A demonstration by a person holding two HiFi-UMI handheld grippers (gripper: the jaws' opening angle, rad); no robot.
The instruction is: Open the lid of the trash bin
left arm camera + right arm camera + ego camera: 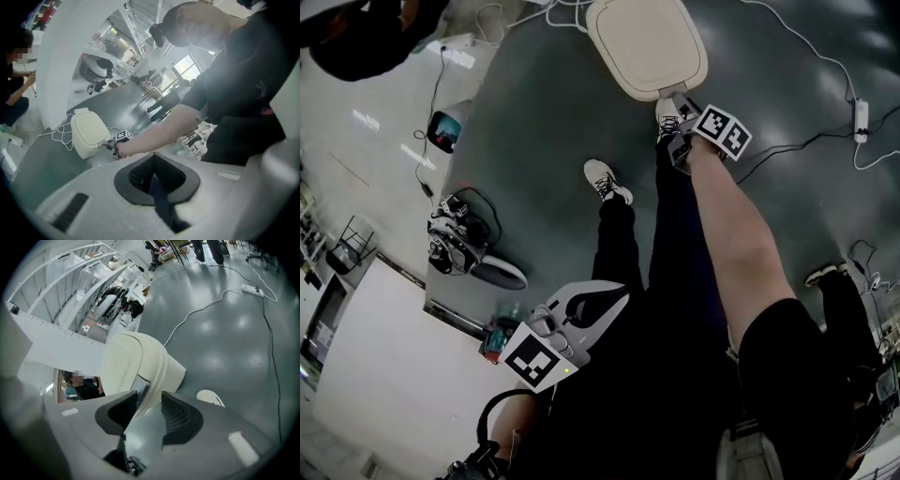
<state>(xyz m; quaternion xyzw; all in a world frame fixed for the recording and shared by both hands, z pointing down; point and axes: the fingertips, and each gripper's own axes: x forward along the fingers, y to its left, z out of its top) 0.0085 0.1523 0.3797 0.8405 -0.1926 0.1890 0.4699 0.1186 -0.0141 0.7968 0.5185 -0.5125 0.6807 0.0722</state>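
Note:
The cream trash bin, lid (pixel 647 47) down, stands on the grey floor at the top of the head view. My right gripper (pixel 675 98) reaches down to the lid's near edge. In the right gripper view the lid's lip (pixel 152 376) runs between the widely parted jaws of the right gripper (pixel 149 401); I see no pad pressing on it. My left gripper (pixel 619 298) hangs low by my legs, far from the bin. In its own view the left gripper (pixel 154 161) has its tips together and holds nothing. The bin (pixel 86 133) lies beyond it.
Cables (pixel 811 56) and a power strip (pixel 861 117) lie on the floor right of the bin. My shoes (pixel 605 178) stand just below it. A white table (pixel 394 366) and gear (pixel 450 234) fill the left; another person (pixel 356 37) sits at the upper left.

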